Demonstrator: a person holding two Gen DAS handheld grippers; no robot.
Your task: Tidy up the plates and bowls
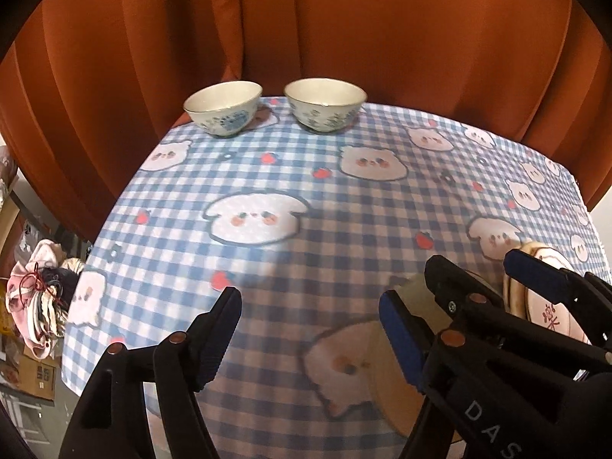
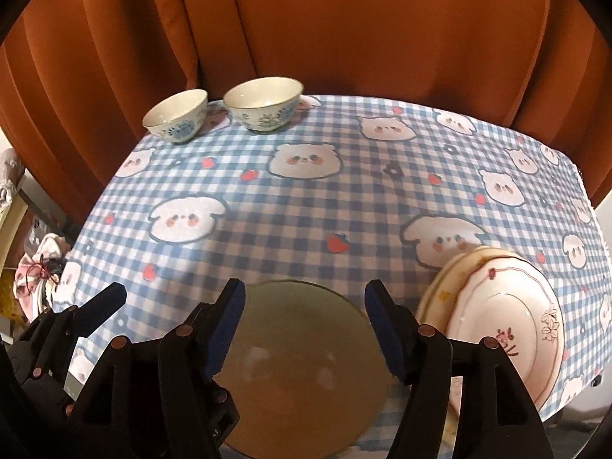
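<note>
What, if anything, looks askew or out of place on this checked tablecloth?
Only the stack of cream plates with red lettering at the near right: the top plate sits shifted off the ones beneath, so their rims show unevenly. The two white bowls with blue flowers stand upright at the far edge, and nothing looks spilled or broken.

Right gripper [image 2: 304,325] jaws apart, nothing pinched, over a plain round plate [image 2: 302,367] on the checked tablecloth [image 2: 344,206]. Stacked plates [image 2: 508,325] lean at right. Two bowls [image 2: 176,115] [image 2: 263,104] sit upright at far edge. Left gripper [image 2: 103,306] at lower left.
</note>
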